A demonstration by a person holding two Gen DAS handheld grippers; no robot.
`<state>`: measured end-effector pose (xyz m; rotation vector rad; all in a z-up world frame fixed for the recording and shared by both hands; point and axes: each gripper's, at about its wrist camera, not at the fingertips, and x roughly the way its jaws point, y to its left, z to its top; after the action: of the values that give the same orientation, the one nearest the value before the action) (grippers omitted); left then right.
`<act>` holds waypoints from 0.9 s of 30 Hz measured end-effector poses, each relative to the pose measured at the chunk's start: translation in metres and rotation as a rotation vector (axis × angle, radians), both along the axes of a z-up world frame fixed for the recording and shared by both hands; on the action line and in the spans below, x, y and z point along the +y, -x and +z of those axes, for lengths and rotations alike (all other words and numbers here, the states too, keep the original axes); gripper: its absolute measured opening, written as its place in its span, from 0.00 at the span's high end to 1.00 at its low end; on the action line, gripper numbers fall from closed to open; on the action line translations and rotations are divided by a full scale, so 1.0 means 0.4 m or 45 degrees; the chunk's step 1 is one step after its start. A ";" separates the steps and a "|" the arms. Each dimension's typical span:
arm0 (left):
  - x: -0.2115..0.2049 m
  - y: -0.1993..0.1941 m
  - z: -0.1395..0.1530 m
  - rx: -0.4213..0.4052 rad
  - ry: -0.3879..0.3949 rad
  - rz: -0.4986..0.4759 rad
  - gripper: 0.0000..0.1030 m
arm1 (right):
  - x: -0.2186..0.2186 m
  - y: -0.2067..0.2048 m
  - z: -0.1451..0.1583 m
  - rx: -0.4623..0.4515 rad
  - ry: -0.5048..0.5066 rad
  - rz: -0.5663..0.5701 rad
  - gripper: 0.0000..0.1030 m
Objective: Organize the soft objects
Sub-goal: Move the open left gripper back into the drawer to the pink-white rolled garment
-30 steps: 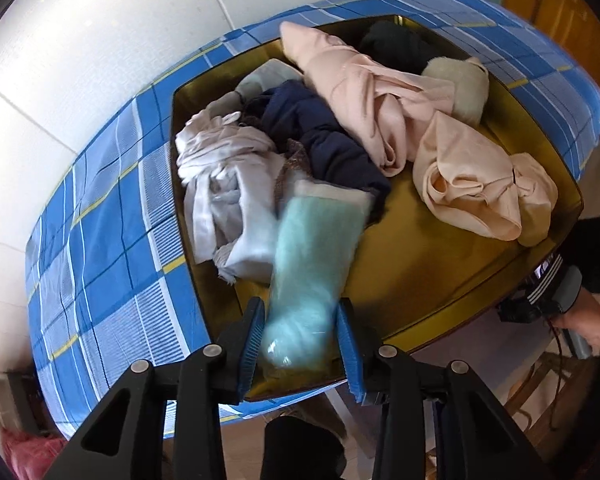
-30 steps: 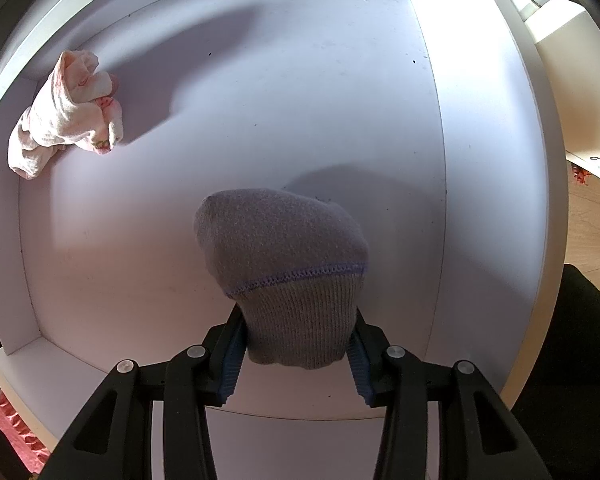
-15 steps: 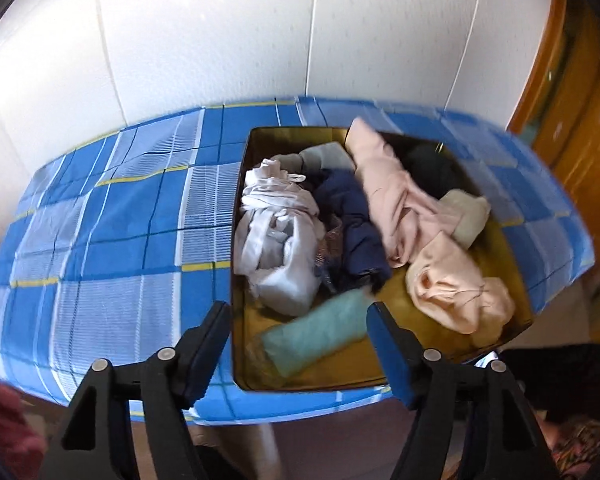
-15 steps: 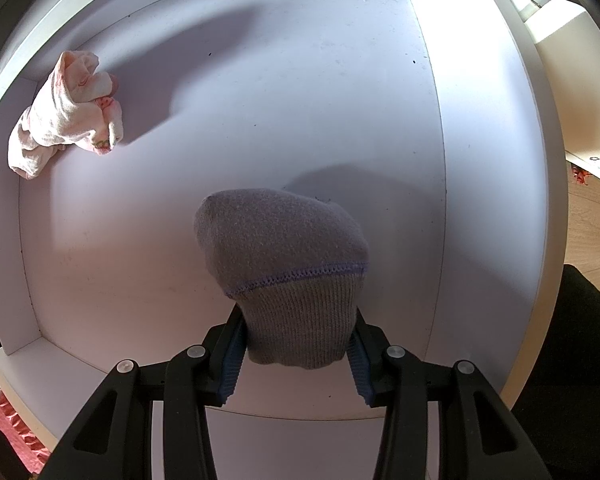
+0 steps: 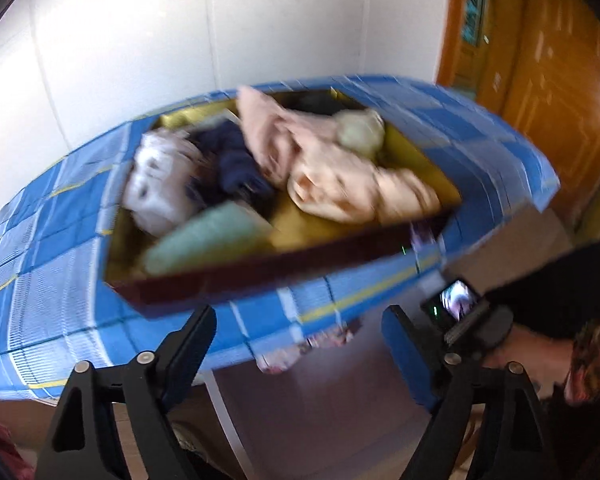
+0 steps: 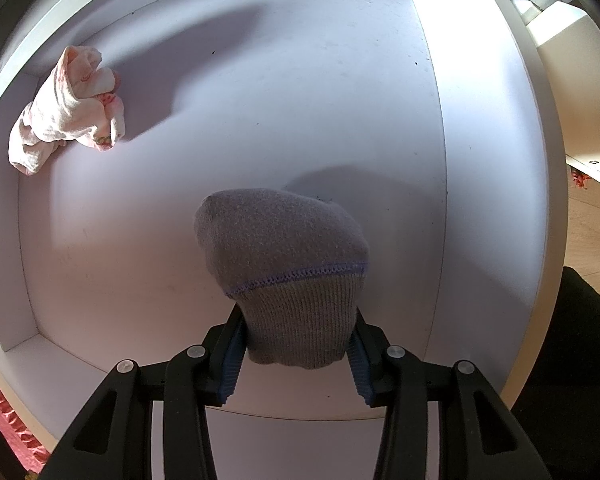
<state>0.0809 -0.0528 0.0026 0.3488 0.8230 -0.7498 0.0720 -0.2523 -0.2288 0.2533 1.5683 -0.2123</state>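
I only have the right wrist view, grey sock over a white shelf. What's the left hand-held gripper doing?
Observer: The left hand-held gripper is open and holds nothing.
Operator: What's in front of it?
Observer: A gold-lined box of clothes on a blue checked tablecloth.
Operator: Anything near its front edge?
Observer: A mint green roll lies inside, against the front wall. The picture is motion-blurred.

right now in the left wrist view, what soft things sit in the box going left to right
white garment → navy garment → peach garment; the mint rolled piece lies in front, under the first two
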 end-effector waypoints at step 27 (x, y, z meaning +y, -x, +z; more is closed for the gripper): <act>-0.240 -0.002 -0.583 -0.076 -0.844 -0.325 0.15 | -0.008 0.021 -0.001 -0.015 -0.015 -0.026 0.56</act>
<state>0.0816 -0.1487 -0.2308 1.0800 0.9682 -0.6804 0.0636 -0.2556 -0.2292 0.2794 1.5562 -0.2171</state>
